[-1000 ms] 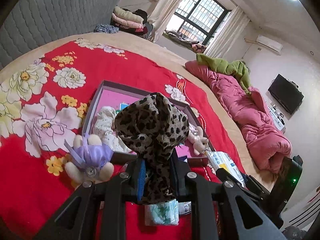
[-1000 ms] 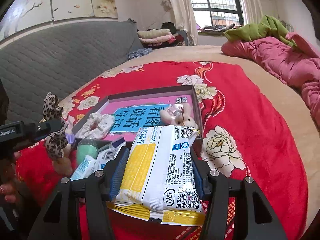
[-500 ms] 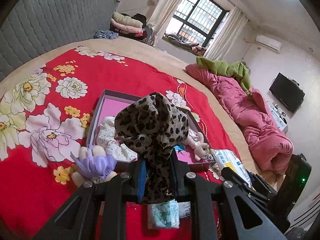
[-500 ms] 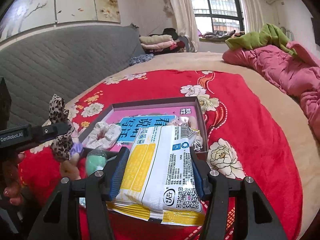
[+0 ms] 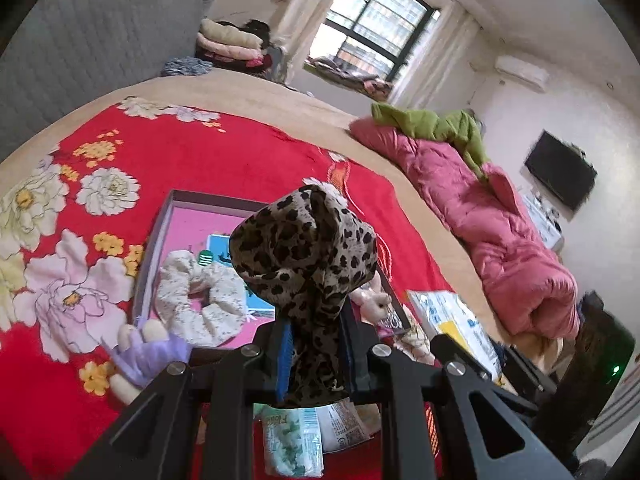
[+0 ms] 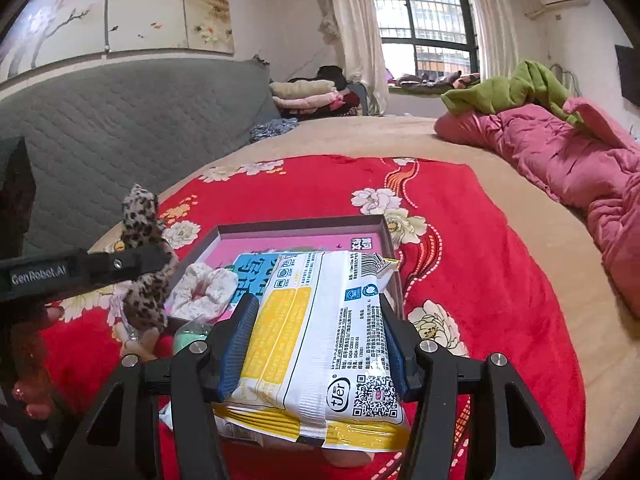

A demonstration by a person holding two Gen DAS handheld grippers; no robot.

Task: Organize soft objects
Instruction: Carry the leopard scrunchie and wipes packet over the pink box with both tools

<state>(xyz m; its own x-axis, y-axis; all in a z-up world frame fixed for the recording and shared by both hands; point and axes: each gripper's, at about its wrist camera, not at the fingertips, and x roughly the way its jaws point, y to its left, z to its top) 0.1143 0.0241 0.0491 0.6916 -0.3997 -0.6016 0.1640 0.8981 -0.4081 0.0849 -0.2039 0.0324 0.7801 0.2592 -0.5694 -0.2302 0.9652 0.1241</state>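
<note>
Leopard-print scrunchie (image 5: 308,256) sits pinched between the closed jaws of your left gripper (image 5: 316,344), held above the near rim of the shallow box (image 5: 158,236) on the red floral blanket (image 5: 248,152). Your right gripper (image 6: 316,328) is clamped on the white-and-yellow tissue pack (image 6: 320,332), held above the box's near right corner. Inside the box, a cream scrunchie (image 5: 200,300) lies at the near left and a small plush bunny (image 5: 374,300) at the near right edge. A purple-dressed plush (image 5: 146,354) lies just outside the near left corner.
</note>
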